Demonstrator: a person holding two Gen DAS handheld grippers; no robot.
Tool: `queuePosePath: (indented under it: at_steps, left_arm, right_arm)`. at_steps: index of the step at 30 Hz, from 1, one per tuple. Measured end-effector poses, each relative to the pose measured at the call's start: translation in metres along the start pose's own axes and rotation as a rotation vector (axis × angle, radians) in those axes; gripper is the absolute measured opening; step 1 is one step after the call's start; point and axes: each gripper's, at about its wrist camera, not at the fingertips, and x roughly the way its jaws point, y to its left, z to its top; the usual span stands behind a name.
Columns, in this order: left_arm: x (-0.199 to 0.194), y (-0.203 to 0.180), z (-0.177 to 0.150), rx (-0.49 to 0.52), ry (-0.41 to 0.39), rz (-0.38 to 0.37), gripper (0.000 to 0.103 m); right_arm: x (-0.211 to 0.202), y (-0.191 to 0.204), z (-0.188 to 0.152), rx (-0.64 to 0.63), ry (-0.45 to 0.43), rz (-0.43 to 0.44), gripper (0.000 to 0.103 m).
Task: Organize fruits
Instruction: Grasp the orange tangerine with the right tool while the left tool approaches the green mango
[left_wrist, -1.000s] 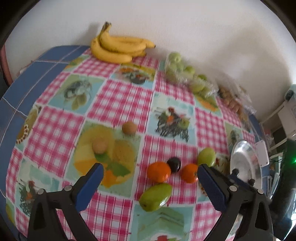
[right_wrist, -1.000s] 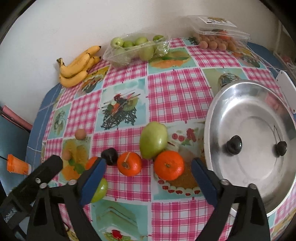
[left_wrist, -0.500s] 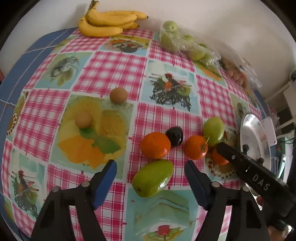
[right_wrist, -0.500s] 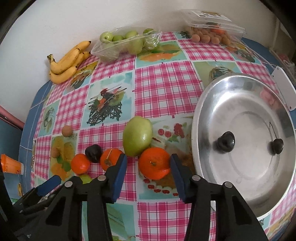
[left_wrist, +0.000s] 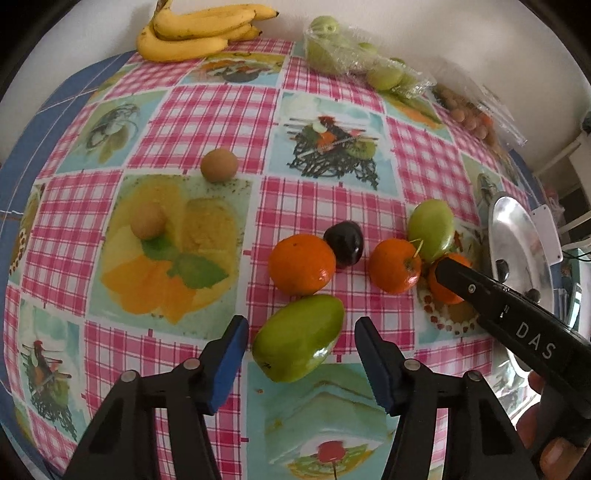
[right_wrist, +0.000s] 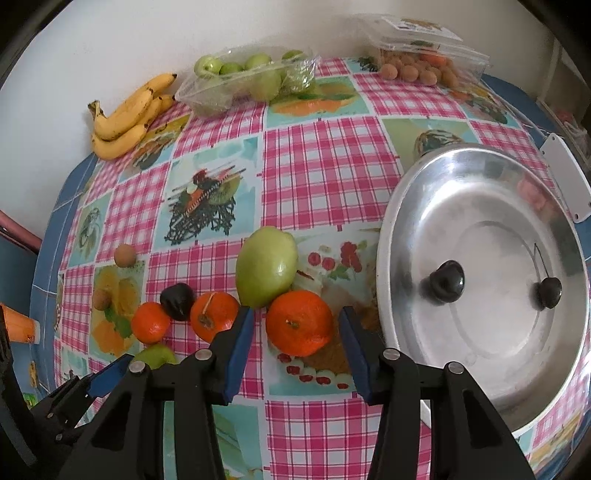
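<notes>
My left gripper (left_wrist: 300, 349) is open, its blue pads on either side of a green mango (left_wrist: 298, 338) lying on the checked tablecloth, not touching it. My right gripper (right_wrist: 297, 338) is open around an orange (right_wrist: 300, 322), with small gaps both sides. Behind that orange stands a second green mango (right_wrist: 266, 266). Two more oranges (left_wrist: 302, 264) (left_wrist: 394, 265) and a dark plum (left_wrist: 344, 243) lie between the mangoes. A silver bowl (right_wrist: 413, 206) at the right holds two dark plums (right_wrist: 446, 282).
Two small brown fruits (left_wrist: 219, 165) (left_wrist: 148, 220) lie at the left. Bananas (left_wrist: 195, 31), a clear tray of green fruit (right_wrist: 243, 79) and a box of small brown fruits (right_wrist: 424, 62) stand along the back wall. A white plate (right_wrist: 565, 177) lies beyond the bowl.
Both grippers moved forward and down toward the fruit and narrowed their jaws. The left now brackets the near mango, the right brackets the orange.
</notes>
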Motion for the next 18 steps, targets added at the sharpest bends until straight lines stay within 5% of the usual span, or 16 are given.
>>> queuePosePath:
  at_steps: [7, 18]
  left_arm:
    - [0.005, 0.002, 0.003, 0.006, 0.012, 0.007, 0.054]
    - [0.003, 0.001, 0.002, 0.000, 0.012, -0.001, 0.051]
  right_arm:
    - [0.014, -0.002, -0.002, -0.001, 0.030, -0.018, 0.047]
    - [0.012, -0.002, -0.002, 0.006, 0.029, -0.004, 0.042]
